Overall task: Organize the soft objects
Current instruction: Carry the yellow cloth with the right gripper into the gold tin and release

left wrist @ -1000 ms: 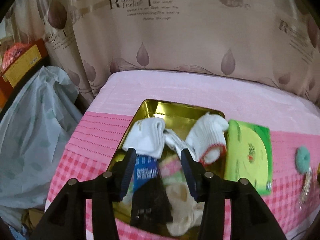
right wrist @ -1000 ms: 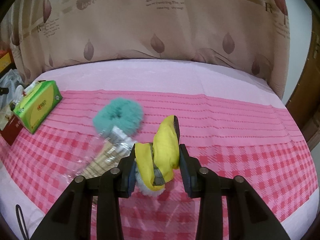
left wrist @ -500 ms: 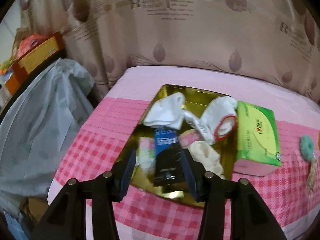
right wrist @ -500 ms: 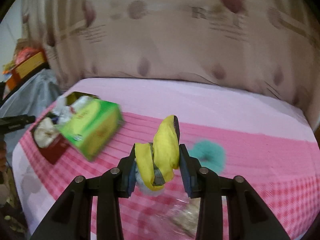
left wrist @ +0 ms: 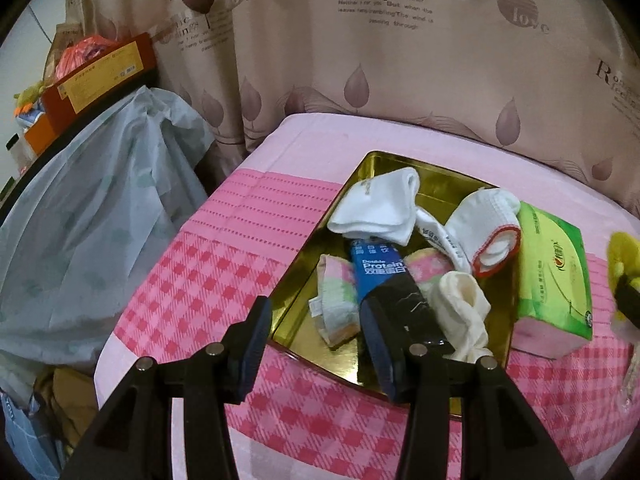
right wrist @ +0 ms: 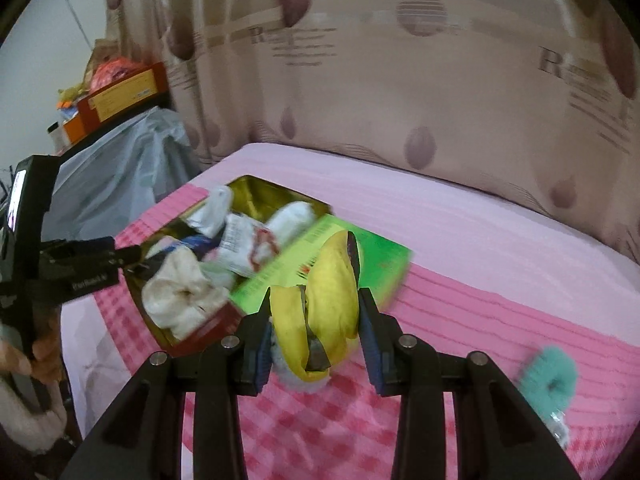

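A gold metal tin (left wrist: 384, 164) sits on the pink checked cloth and holds white socks (left wrist: 376, 208), a cream sock (left wrist: 464, 308), a pastel cloth and a blue-black packet (left wrist: 394, 284). My left gripper (left wrist: 320, 348) is open and empty, hovering over the tin's near left edge. My right gripper (right wrist: 316, 336) is shut on a yellow soft toy (right wrist: 332, 300) and holds it above the cloth, just right of the tin (right wrist: 256, 188) and in front of the green tissue pack (right wrist: 360, 256). The toy's edge shows in the left wrist view (left wrist: 624, 256).
A green tissue pack (left wrist: 552, 276) lies against the tin's right side. A teal scrunchie (right wrist: 550, 376) lies on the cloth at the right. A plastic-covered pile (left wrist: 92, 216) and boxes stand left of the table. A curtain hangs behind.
My right gripper has swung left with the yellow toy, from beside the scrunchie to beside the tin. My left gripper has drawn back and left from over the tin's contents.
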Demonstrator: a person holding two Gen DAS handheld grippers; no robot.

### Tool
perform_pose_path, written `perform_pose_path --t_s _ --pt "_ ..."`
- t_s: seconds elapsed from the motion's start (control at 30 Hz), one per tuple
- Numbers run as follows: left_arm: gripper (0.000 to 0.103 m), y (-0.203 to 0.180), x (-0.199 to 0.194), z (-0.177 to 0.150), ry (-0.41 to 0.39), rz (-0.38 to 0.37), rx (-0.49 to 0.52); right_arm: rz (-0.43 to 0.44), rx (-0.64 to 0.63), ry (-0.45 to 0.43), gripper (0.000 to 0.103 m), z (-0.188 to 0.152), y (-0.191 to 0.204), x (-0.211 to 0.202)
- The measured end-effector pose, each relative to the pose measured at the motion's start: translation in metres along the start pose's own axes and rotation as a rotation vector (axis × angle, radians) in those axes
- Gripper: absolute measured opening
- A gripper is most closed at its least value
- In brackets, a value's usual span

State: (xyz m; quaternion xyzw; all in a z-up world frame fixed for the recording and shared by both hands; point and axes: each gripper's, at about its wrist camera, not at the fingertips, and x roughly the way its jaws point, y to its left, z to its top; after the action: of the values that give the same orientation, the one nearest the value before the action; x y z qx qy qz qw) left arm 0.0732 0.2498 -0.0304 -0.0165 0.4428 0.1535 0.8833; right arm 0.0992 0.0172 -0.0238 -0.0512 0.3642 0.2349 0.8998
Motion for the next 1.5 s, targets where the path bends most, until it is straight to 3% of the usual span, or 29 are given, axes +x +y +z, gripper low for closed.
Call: perform_pose_path --t_s 0.4,1.0,1.2,1.3,1.43,1.5 --pt "0.047 0.009 0.007 0.000 -0.003 0.022 -0.029 0.052 -0.069 0.033 0.034 0.020 0.050 0.047" --pt "0.047 0.018 0.010 0.002 0.003 0.040 -0.066 0.036 -0.077 0.069 0.035 0.036 0.068 0.099" --pt "0.047 0.019 0.012 0.001 0.009 0.042 -0.067 0.047 -0.084 0.091 0.042 0.034 0.069 0.106" --pt "0.047 0.018 0.012 0.002 0.011 0.042 -0.067 0.044 -0.083 0.080 0.055 0.034 0.068 0.102" --pt "0.048 0.018 0.013 0.002 0.010 0.041 -0.067 0.049 -0.076 0.053 0.057 0.037 0.066 0.092" --pt "0.047 0.017 0.014 0.002 0.011 0.041 -0.065 0.047 -0.072 0.037 0.065 0.040 0.065 0.085"
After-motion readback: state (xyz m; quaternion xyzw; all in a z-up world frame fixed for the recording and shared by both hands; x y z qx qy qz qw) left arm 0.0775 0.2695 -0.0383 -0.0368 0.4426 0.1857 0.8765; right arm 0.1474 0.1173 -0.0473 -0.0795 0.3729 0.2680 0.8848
